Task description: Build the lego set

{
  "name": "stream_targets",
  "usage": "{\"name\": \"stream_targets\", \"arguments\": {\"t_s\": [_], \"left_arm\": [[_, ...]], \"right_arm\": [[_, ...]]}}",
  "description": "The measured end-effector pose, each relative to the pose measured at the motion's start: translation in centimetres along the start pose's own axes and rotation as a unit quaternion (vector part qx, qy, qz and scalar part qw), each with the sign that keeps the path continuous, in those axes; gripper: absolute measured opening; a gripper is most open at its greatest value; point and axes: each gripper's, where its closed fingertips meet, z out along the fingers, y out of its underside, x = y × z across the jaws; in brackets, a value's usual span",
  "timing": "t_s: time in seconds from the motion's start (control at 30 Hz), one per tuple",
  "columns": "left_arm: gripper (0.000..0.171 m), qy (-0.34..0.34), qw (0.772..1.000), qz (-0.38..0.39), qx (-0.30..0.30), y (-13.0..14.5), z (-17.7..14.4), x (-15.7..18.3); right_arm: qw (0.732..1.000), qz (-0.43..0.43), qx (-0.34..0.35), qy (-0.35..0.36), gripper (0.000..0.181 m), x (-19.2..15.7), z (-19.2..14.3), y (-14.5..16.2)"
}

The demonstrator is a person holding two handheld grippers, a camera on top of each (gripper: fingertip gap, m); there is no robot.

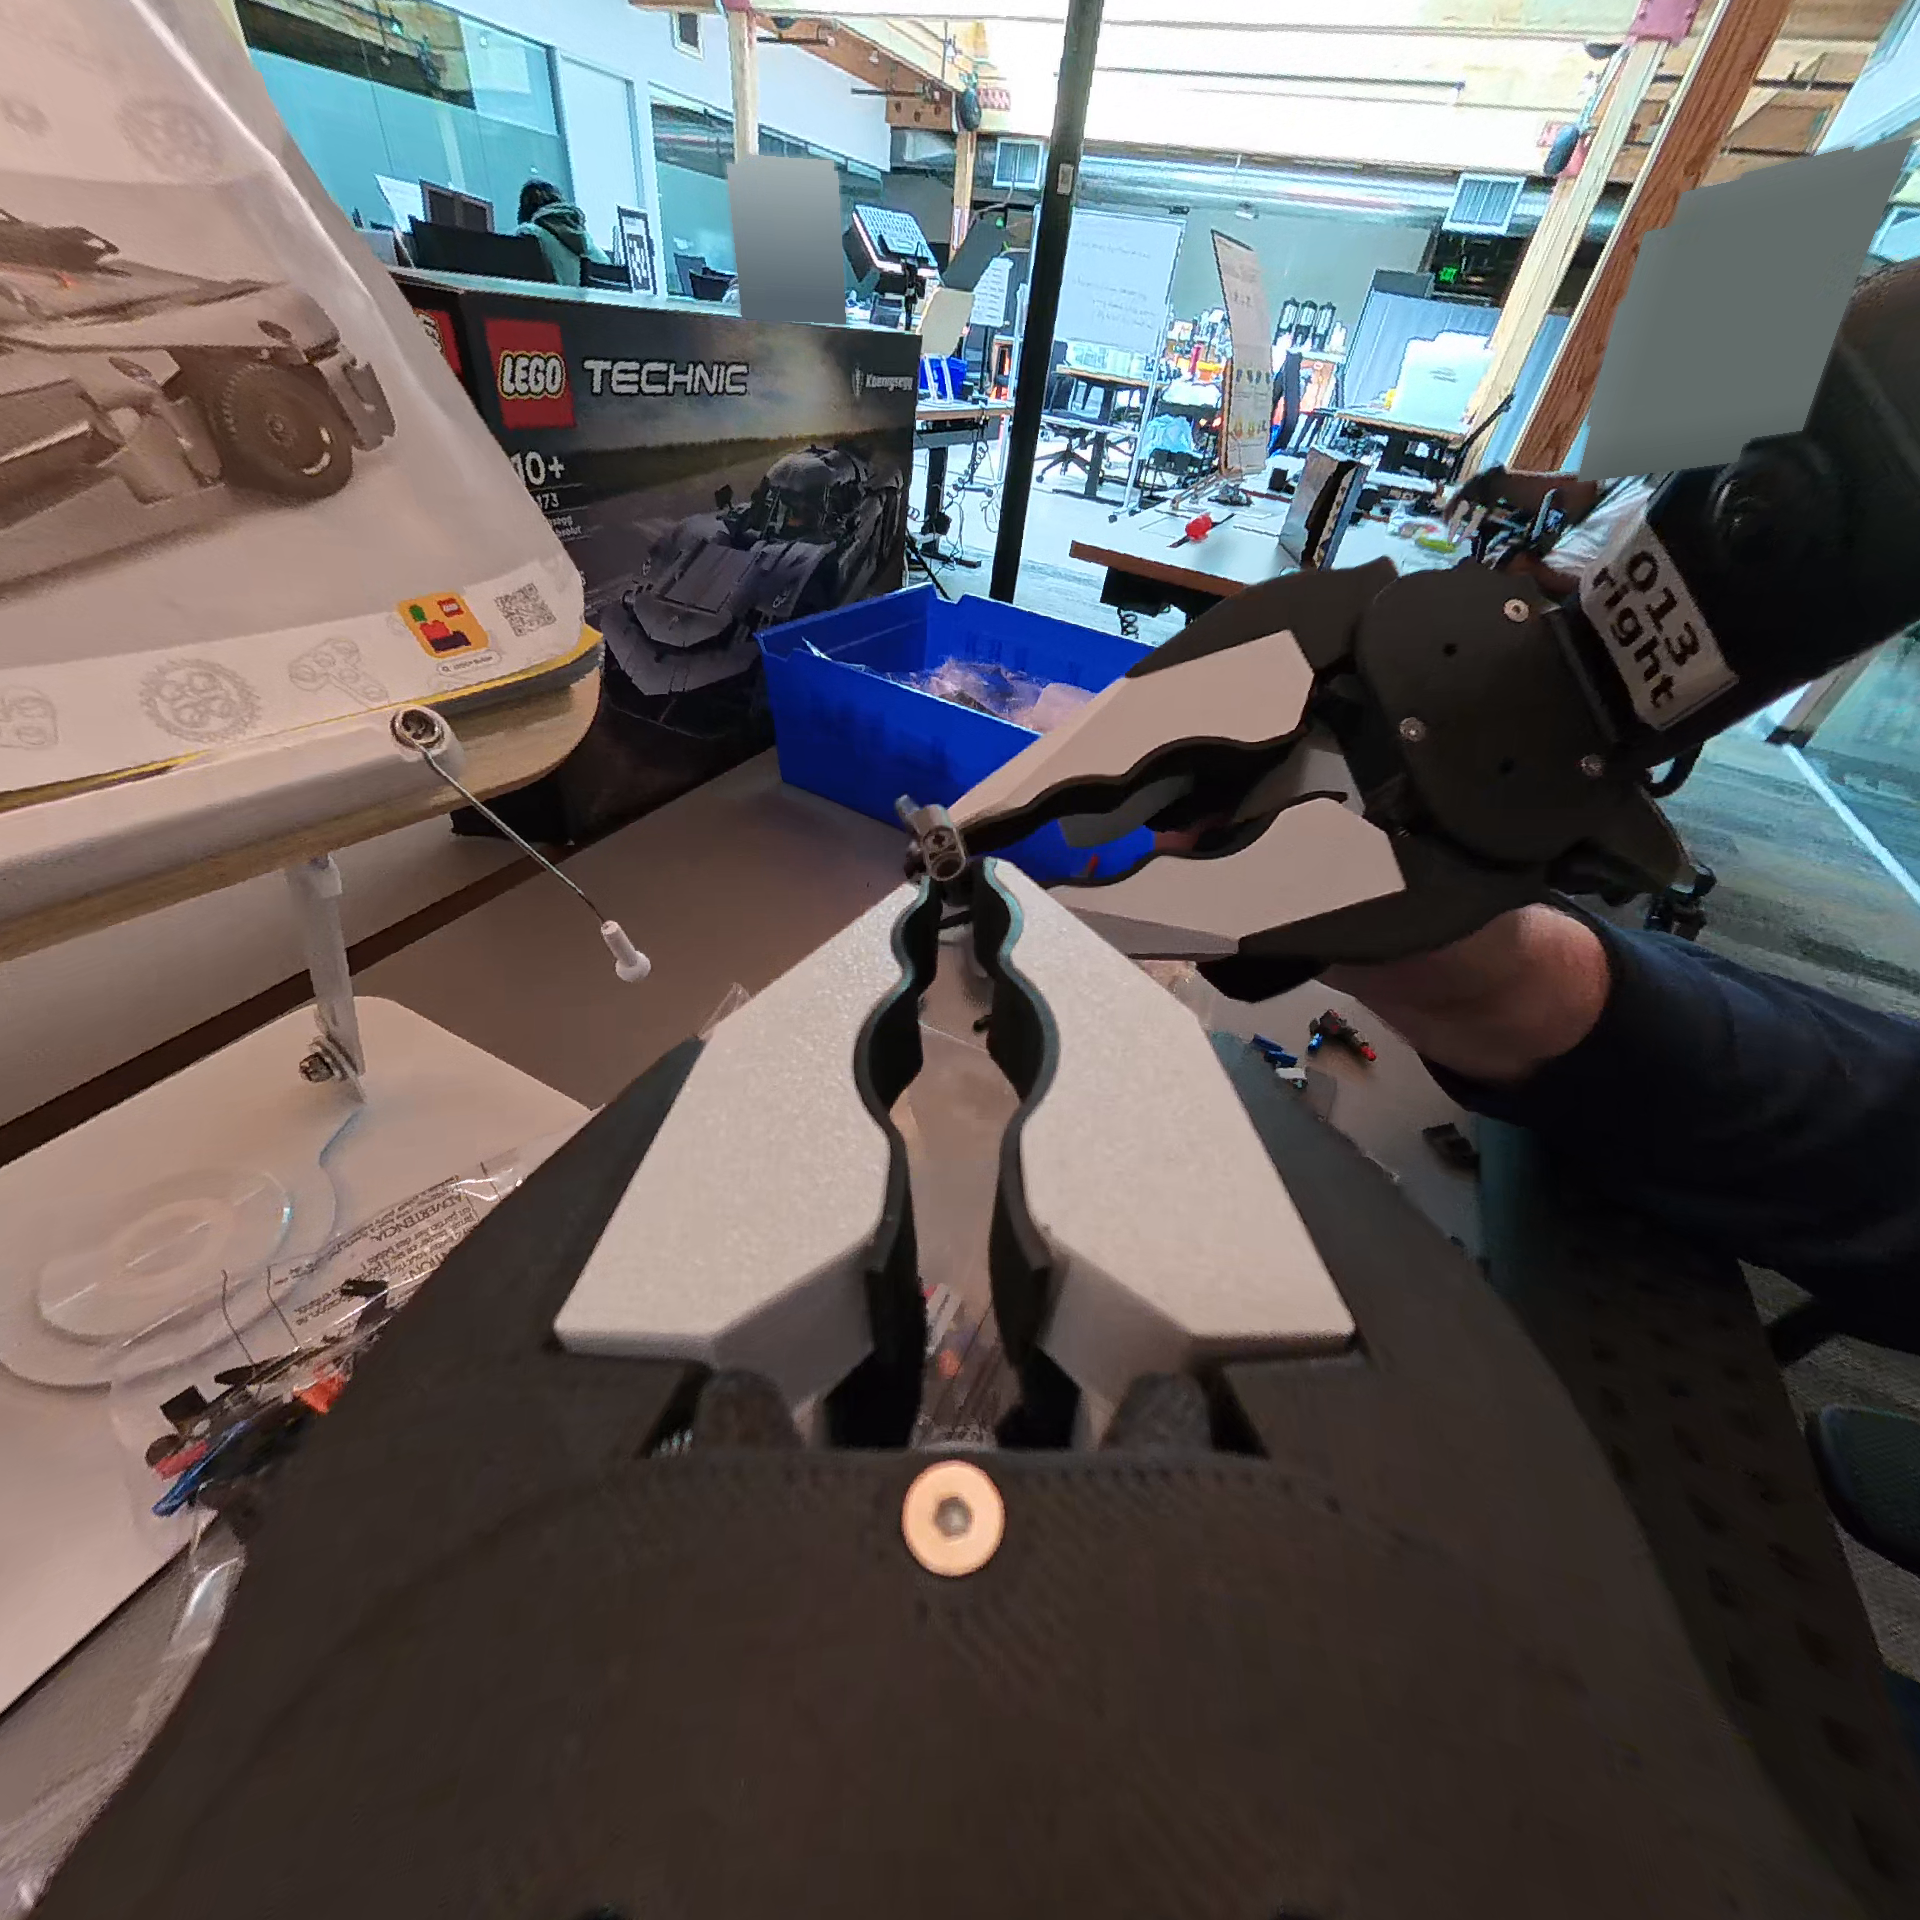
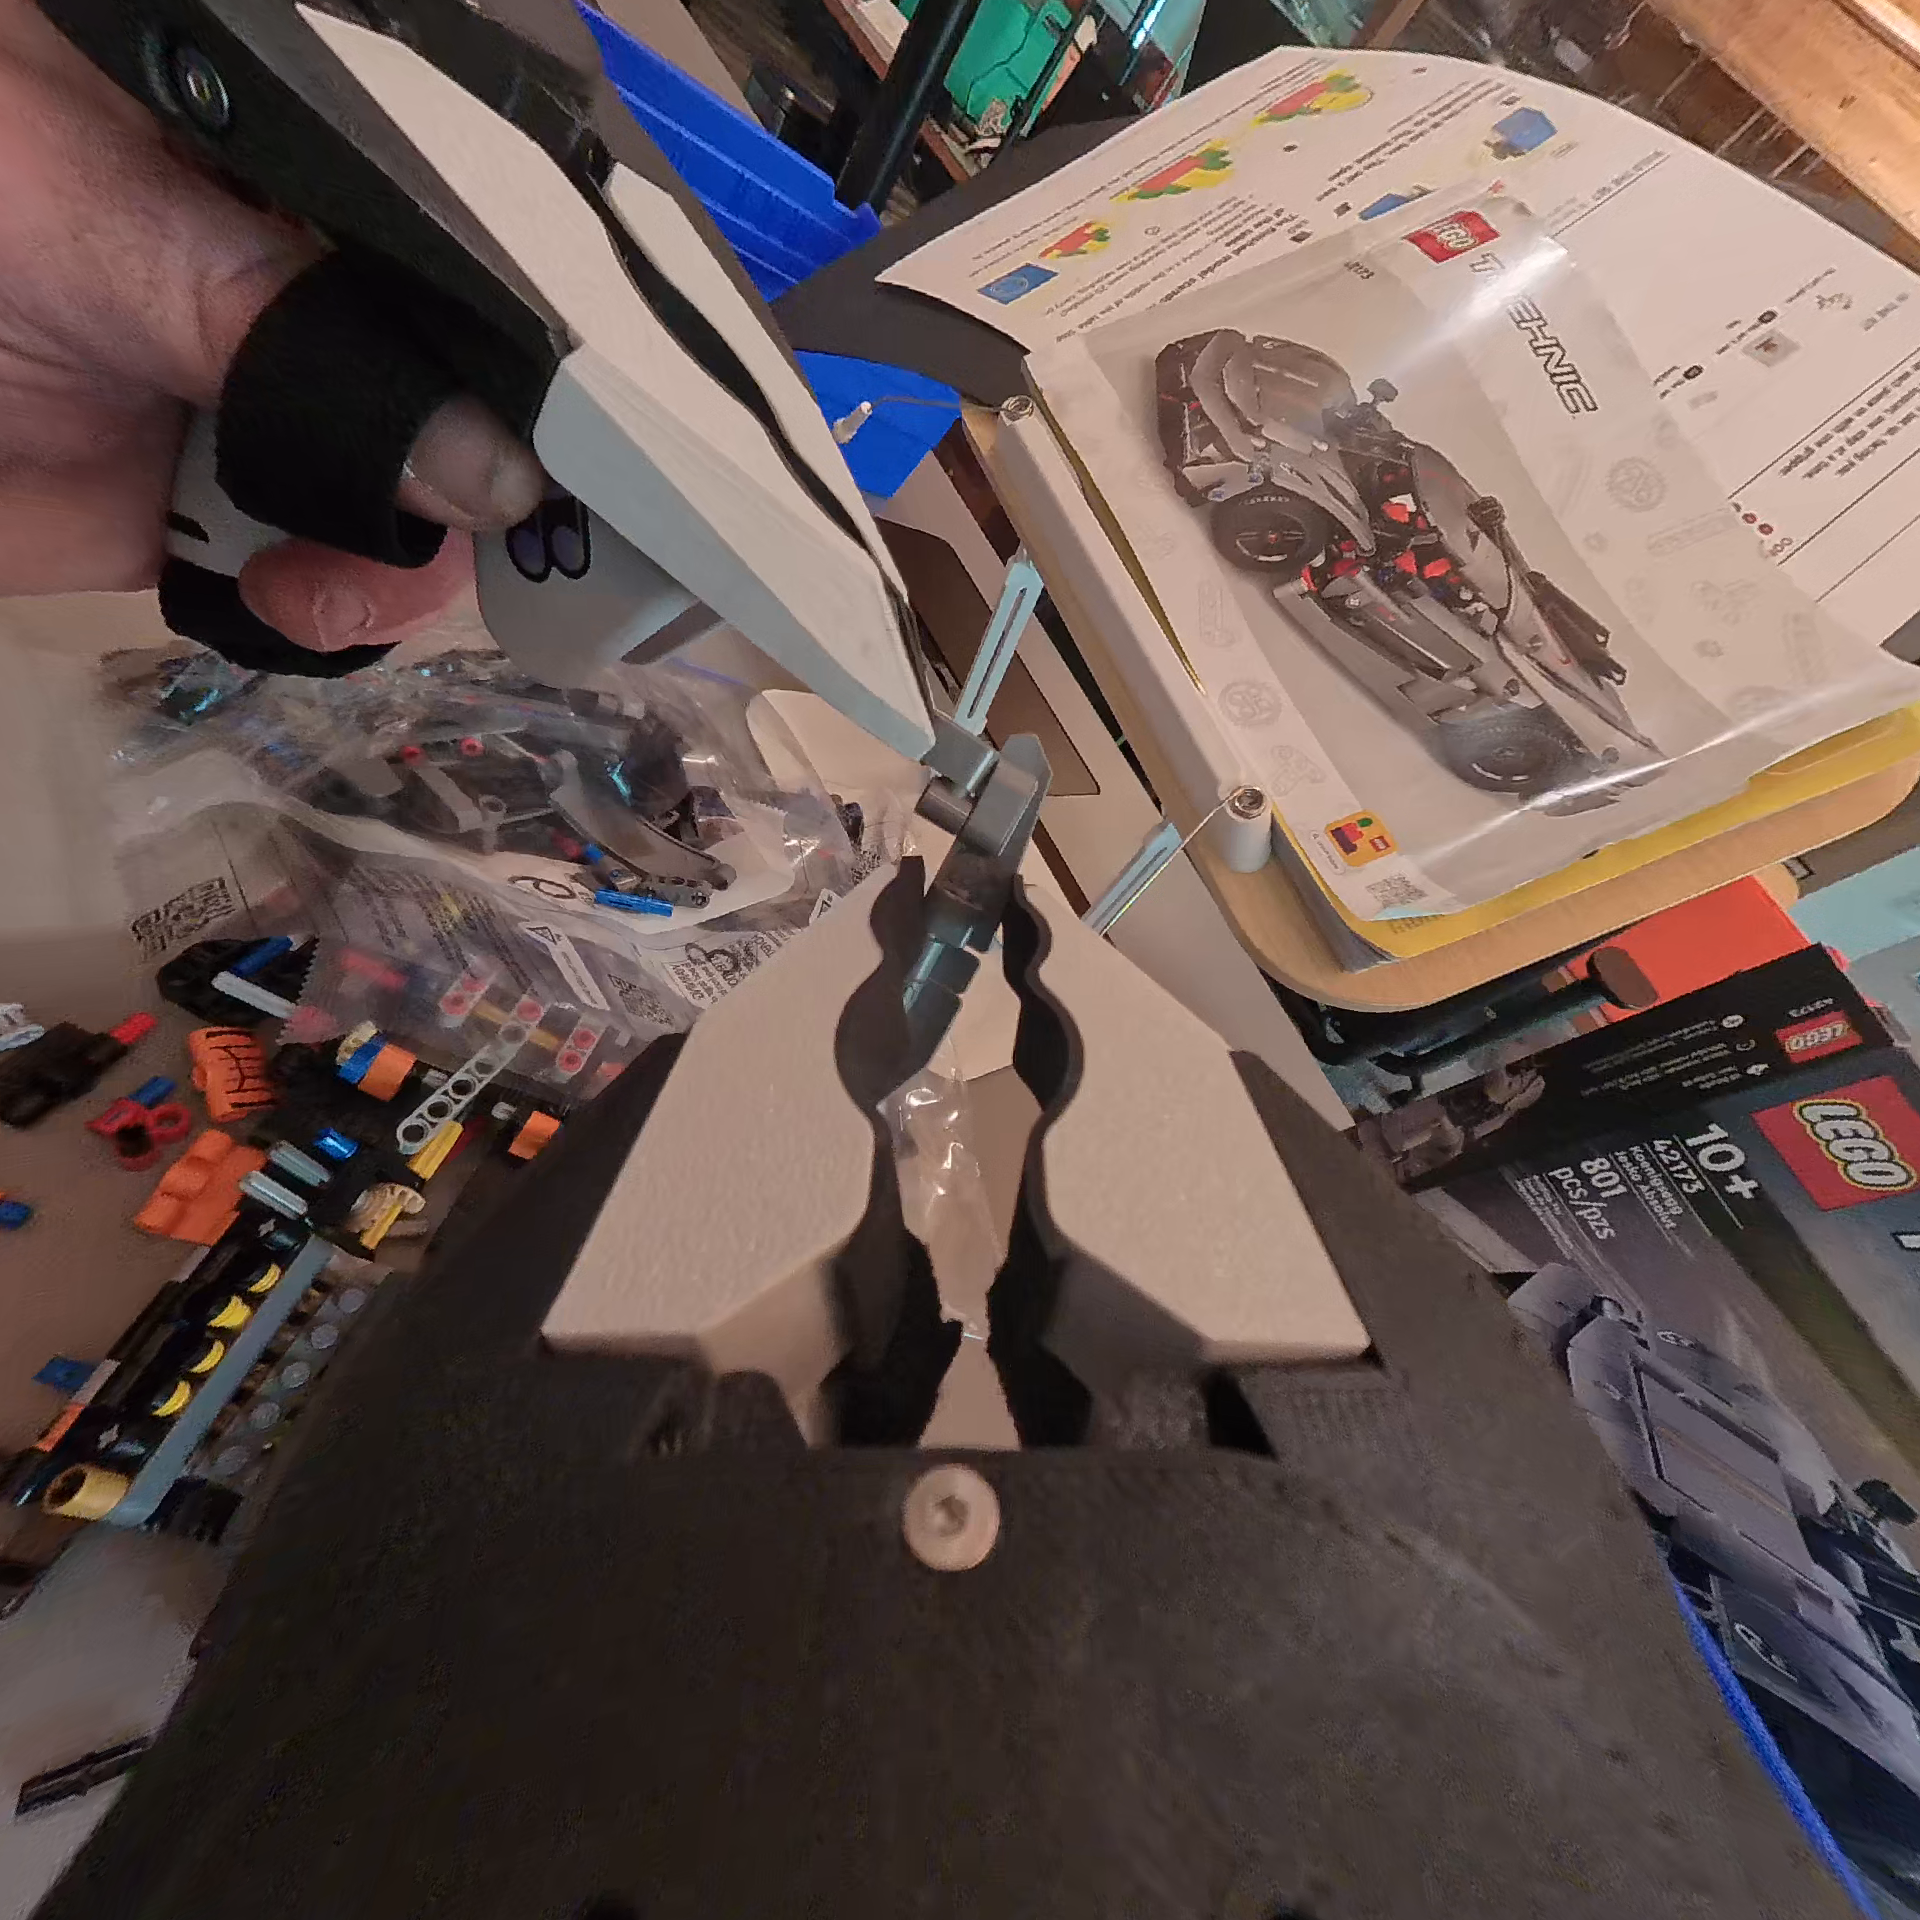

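Note:
A small grey Lego piece assembly is held in the air between the two gripper tips. My left gripper is shut on its thin dark lower part. My right gripper comes in from the right, shut, with its tips on the grey connector. In the right wrist view my right gripper is shut on the dark grey stem. There the left gripper reaches down from the upper left and pinches the grey connector.
The instruction booklet sits on a stand at the left, also in the right wrist view. The Lego box and a blue bin stand behind. Parts bags, loose pieces and a partly built section lie on the table. The grippers are tip to tip, or close to it. The partly built section sits 15 cm or so from the ends of my right fingers.

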Motion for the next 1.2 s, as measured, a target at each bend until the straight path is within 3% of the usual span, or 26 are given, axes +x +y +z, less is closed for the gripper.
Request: {"name": "stream_targets", "arguments": {"t_s": [0.27, 0.6, 0.87, 1.2], "left_arm": [[0.009, 0.063, 0.997, -0.024, -0.035, 1.3, 0.7, 1.1], [0.004, 0.027, 0.999, -0.027, -0.019, 0.6, -0.1, -0.1], [0.003, 0.04, 0.998, -0.056, 0.005, 0.0, -0.5, 0.0], [0.004, 0.047, 0.998, -0.03, -0.008, 0.1, -0.4, 0.7]], "right_arm": [[1.0, -0.023, -0.012, 0.006, 0.012, -0.3, 0.3, 0.6], [1.0, -0.003, 0.004, -0.001, 0.011, -0.3, 0.2, 0.2], [0.999, 0.021, 0.035, -0.016, 0.012, -0.4, -0.6, -0.9], [0.995, 0.062, 0.052, -0.054, 0.011, -0.3, -0.9, -0.7]]}}
